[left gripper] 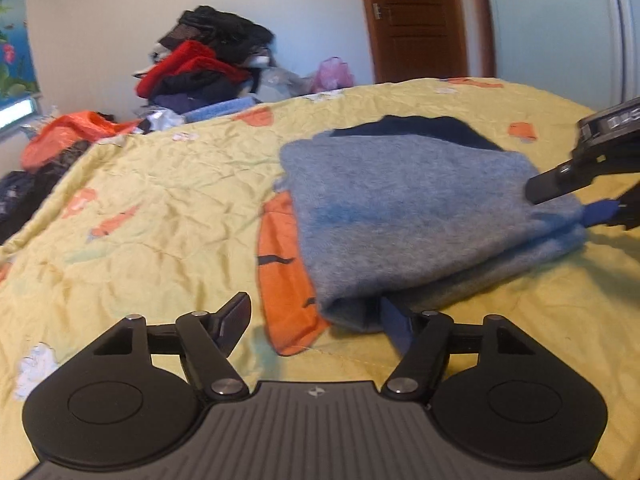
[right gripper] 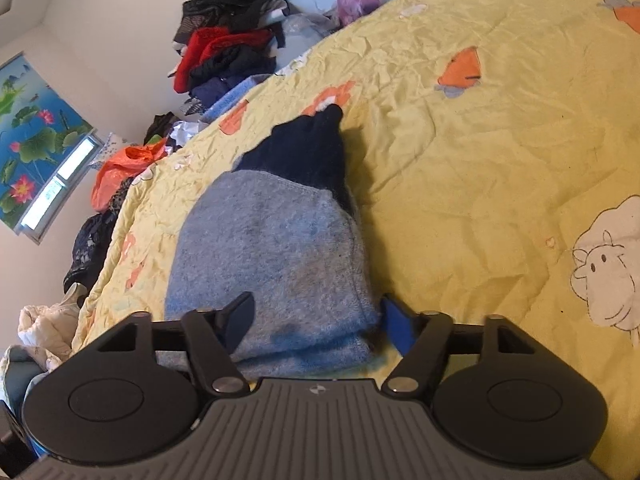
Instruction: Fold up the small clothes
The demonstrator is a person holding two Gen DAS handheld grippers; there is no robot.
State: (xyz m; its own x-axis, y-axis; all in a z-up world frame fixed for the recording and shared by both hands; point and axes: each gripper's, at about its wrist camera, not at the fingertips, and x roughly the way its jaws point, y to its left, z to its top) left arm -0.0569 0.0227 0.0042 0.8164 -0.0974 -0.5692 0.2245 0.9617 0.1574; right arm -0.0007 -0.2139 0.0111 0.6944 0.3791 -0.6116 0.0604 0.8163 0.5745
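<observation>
- Looking along the left gripper, the left wrist view shows a grey folded garment lying on a yellow quilt that covers the bed.
- The jaws stand partly apart; the near corner of the garment sits between them, against the right finger, while the left finger is clear of the cloth. No firm pinch shows.
- A dark blue part of the garment shows at its far edge.
- The right gripper enters from the right edge, its fingers at the garment's right corner, one above the cloth and one at its edge.
- Beyond the bed lie a clothes pile, an orange bag and a brown door.
- In the right wrist view, the right gripper has the near end of the grey garment between its jaws, which stand partly apart.
- The left finger lies over the cloth and the blue-padded right finger sits just beside its edge; whether the pads press cannot be told.
- The dark blue part stretches away across the quilt.
- A sheep print marks the quilt at right; a lotus picture hangs on the wall at left, near the clothes pile.
</observation>
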